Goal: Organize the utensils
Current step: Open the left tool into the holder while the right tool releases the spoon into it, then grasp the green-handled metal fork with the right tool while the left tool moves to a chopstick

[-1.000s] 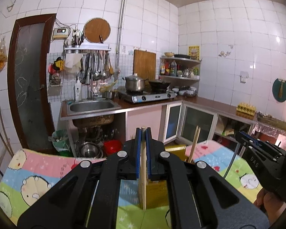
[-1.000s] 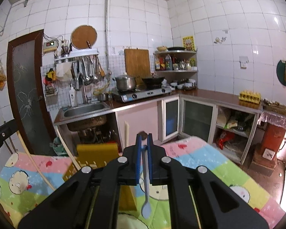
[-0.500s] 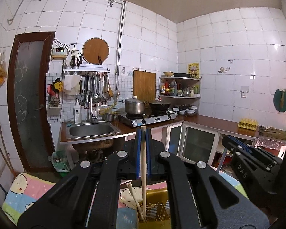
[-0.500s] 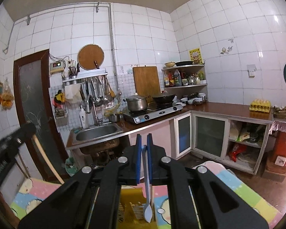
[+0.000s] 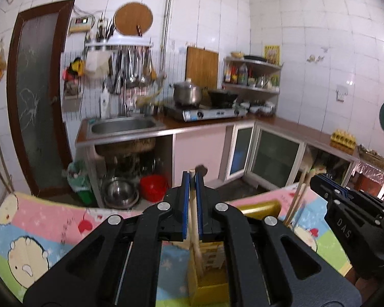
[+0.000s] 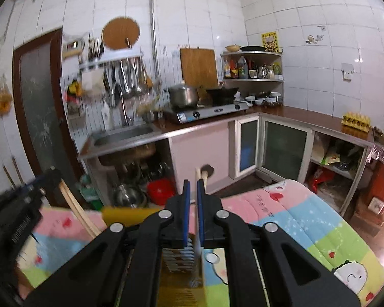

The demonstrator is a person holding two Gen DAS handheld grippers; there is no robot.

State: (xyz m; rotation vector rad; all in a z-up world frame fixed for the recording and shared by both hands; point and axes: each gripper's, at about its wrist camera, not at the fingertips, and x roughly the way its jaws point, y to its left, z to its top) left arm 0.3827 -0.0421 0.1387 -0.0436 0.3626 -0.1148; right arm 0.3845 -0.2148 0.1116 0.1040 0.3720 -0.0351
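Left tongs (image 5: pixel 191 179) grip a wooden chopstick (image 5: pixel 195 227), its lower end inside the yellow utensil holder (image 5: pixel 212 276) on the cartoon-print cloth (image 5: pixel 38 230) covering the desk. Right tongs (image 6: pixel 192 186) stand slightly parted over the same holder (image 6: pixel 181 281); a pale spoon handle (image 6: pixel 198 220) lies against the right-hand pad, grip uncertain. A second chopstick (image 5: pixel 295 202) leans beside the holder.

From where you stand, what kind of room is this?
A home kitchen, most likely: a steel sink set in the counter, a gas stove carrying a lidded pot, and ladles hanging on the tiled wall.
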